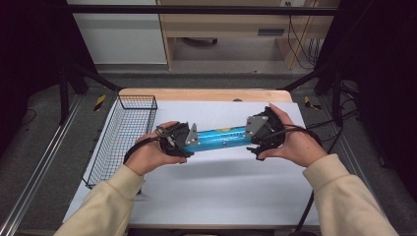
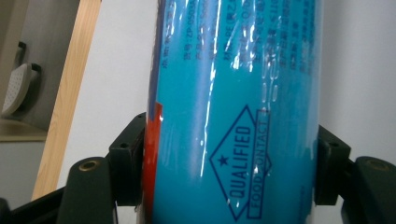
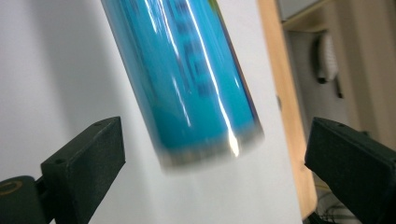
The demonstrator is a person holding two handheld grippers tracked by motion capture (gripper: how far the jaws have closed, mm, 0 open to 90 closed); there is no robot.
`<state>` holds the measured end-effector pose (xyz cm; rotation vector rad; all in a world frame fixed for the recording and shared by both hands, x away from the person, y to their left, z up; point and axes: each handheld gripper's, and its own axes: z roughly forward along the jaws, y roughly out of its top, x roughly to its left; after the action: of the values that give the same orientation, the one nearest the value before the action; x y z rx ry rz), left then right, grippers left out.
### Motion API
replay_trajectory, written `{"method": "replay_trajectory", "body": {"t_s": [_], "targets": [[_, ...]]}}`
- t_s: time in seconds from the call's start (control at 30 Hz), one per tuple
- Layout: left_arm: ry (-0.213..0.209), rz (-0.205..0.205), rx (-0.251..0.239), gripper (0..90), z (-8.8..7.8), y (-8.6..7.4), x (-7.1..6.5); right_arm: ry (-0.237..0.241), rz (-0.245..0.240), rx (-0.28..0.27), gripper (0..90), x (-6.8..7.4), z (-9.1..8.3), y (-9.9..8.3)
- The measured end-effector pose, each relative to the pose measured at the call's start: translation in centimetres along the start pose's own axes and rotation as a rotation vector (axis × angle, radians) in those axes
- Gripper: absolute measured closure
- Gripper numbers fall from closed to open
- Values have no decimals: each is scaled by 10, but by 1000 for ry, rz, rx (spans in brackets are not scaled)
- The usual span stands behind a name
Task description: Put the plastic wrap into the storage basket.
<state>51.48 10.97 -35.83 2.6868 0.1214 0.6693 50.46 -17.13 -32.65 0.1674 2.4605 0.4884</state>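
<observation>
1. Risk of sagging or swinging down at the free end: blue roll [image 1: 220, 138] gripped at one end only, by left gripper [image 1: 189, 142].
2. Risk of sliding out: glossy film wrap, pads on a round surface.
3. Left gripper [image 2: 231, 172] clenched on the roll [image 2: 233, 116], jaws pressing both sides.
4. Right gripper [image 3: 212, 172] released, jaws wide apart, roll end [image 3: 196, 93] between them, untouched.
5. Roll held level above the white table [image 1: 216, 191], wire basket [image 1: 123, 137] just left.
</observation>
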Motion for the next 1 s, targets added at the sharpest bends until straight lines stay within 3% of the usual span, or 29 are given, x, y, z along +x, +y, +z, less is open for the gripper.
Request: {"method": "replay_trajectory", "body": {"t_s": [0.03,0.07,0.1,0.17,0.2,0.23,0.27,0.33,0.43,0.47,0.5,0.63,0.67,0.7,0.77,0.83,0.93,1.0], "targets": [[6,-7,-1,308,-1,-2,1,-25,20,-4,52,0,-2,-6],[9,-19,1,308,-2,-4,2,-58,87,-12,47,1,-3,-18],[13,-28,0,308,-4,-6,3,-58,87,-12,47,1,-3,-18],[29,-51,2,309,-8,-9,5,-89,152,-16,58,4,-3,-29],[38,-62,5,309,-11,-10,5,-149,239,-29,59,9,0,-38],[47,-70,5,309,-14,-11,5,-149,239,-29,59,9,0,-38],[54,-87,6,309,-16,-13,6,-163,278,-30,63,10,2,-41],[69,-121,9,309,-22,-15,7,-210,394,-36,72,13,9,-48],[101,-168,16,310,-32,-18,8,-313,526,-48,84,18,23,-54],[108,-182,16,311,-35,-19,9,-349,609,-52,86,20,33,-58],[120,-192,20,311,-37,-19,9,-349,609,-52,86,20,33,-58],[145,-228,26,311,-44,-21,11,-429,746,-59,89,28,54,-66],[149,-233,24,311,-46,-22,11,-466,812,-64,83,35,64,-71],[150,-239,22,311,-48,-23,12,-466,812,-64,83,35,64,-71],[156,-252,25,311,-51,-26,12,-507,857,-61,78,42,70,-78],[164,-266,33,312,-54,-29,11,-528,945,-91,74,46,68,-85],[176,-292,40,312,-58,-34,9,-575,978,-102,70,53,61,-90],[180,-324,45,312,-60,-37,8,-566,1010,-123,68,56,59,-94]]}}
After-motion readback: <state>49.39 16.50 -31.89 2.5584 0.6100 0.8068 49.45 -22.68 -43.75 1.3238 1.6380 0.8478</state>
